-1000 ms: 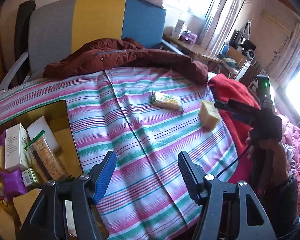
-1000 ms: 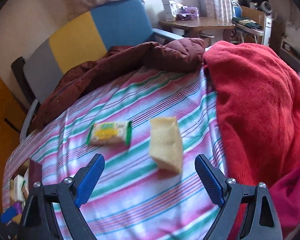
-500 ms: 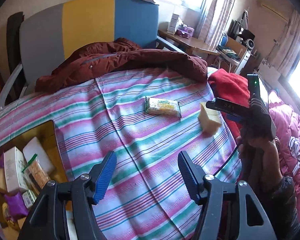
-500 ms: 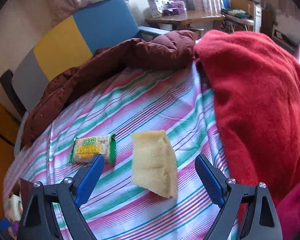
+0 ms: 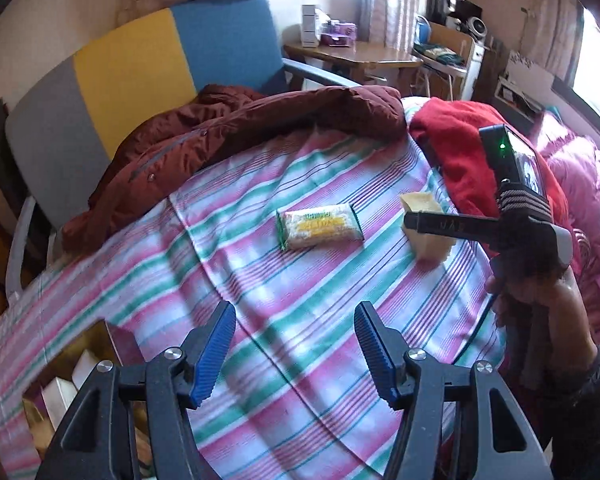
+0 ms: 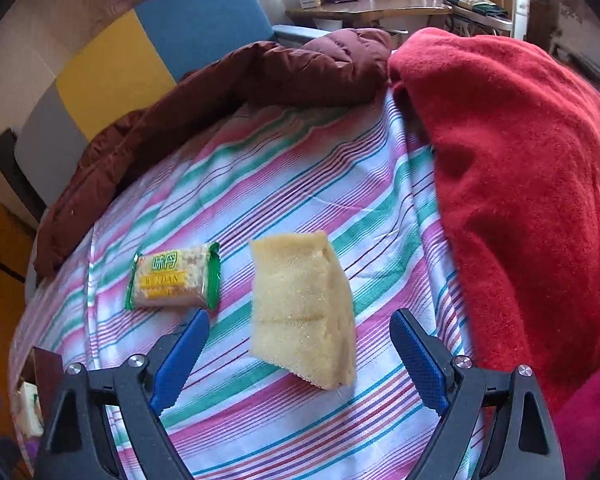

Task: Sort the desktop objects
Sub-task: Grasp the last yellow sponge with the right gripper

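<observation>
While your right gripper (image 6: pixel 298 354) fingers stand apart over the yellow sponge (image 6: pixel 300 312), left gripper (image 5: pixel 294 354) likewise empty; snack packet (image 6: pixel 174 278) alongside reads "W?DAN", possibly; red blanket (image 6: pixel 520 184) crowds right.

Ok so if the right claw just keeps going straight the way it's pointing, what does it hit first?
Most likely the yellow sponge: it lies on the striped cloth right between the open right claw fingers' line. The wrapped snack sits off to the left, apart. Depth is hard to judge here.
</observation>
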